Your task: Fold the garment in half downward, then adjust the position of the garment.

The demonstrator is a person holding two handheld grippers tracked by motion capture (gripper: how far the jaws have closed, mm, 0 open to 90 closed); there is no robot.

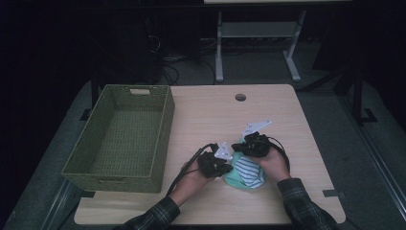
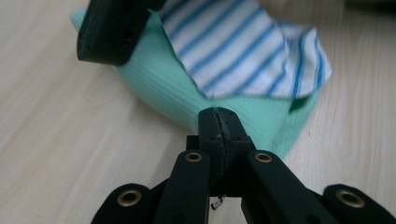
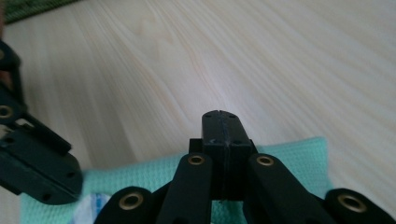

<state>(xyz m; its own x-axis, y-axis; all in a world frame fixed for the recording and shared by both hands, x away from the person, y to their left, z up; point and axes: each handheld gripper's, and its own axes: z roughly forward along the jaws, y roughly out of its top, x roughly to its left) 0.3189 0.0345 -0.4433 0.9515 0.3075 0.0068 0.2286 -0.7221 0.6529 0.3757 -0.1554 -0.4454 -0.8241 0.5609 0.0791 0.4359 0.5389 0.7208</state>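
On the light wooden desk (image 1: 206,115), the green woven basket (image 1: 122,136) fills the left half of the high view, and we judge it the likely place for the cloths once they are folded. Lower centre of that view, just right of the basket and near the desk's front edge, lies the mint green cloth (image 1: 234,177) with the blue-striped cloth (image 1: 249,171) on top of it, the two bunched into a small heap between our hands. Our left claw (image 1: 225,167) sits at the heap's left edge, its jaws pressed fully together; in the left gripper view their tips meet right at the green cloth's edge, and we cannot tell whether a thin fold is caught between them. Our right claw (image 1: 238,146) hovers at the heap's upper edge, its jaws likewise tight together with nothing visible between them. To do this step well, we should confirm the left claw truly pinches fabric before lifting, then reopen the right claw and take the opposite edge so both layers rise together.
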